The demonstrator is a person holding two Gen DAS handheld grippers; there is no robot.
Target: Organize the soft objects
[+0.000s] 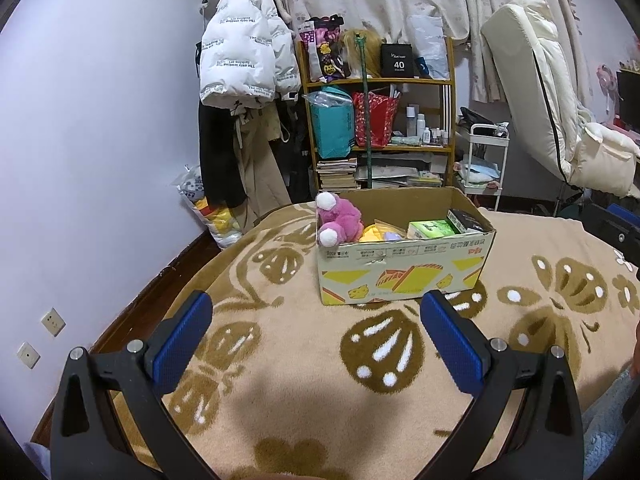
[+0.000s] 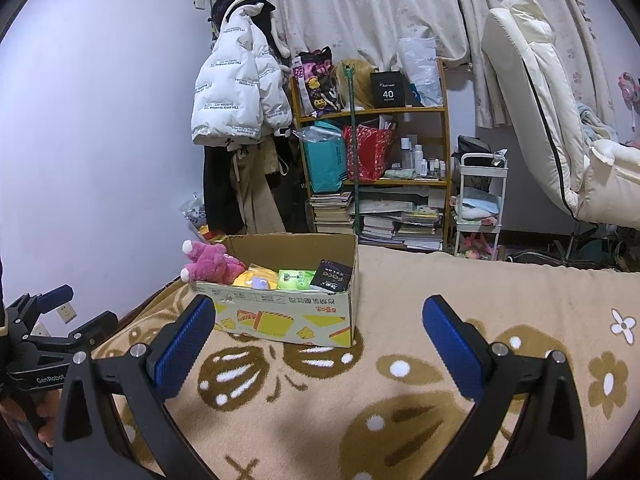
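Both tongs hang released and empty above the beige fleece blanket with brown butterfly shapes [image 1: 304, 344] spread over the bed. The left tongs [image 1: 316, 328] sit in the lower half of the left wrist view, blue pads wide apart; the right tongs [image 2: 320, 334] show the same spread in the right wrist view, where the left tool also appears at the lower left edge.

The task's things lie in the open cardboard box printed with yellow cheese shapes [image 1: 404, 276], centre of the left view and left of centre in the right view. A pink plush toy with white paws [image 1: 338, 218] leans over the box's left corner, one paw hanging outside the rim. Beside it lie a yellow soft item [image 1: 374, 234], a green tissue pack [image 1: 432, 228] and a black packet [image 2: 334, 276].

Judging by this, everything soft seems gathered, so the job looks largely done unless the plush needs tucking in. If so, it would be wise to approach from above, close the pads on the plush body and not the dangling paw, and press it down inside the wall without tipping the light box.

Readable writing: "Face" on the black packet, "40" on the black card on the shelf [image 2: 388, 90], "GenRobot" on the left tool. The box's red characters are too small to read.
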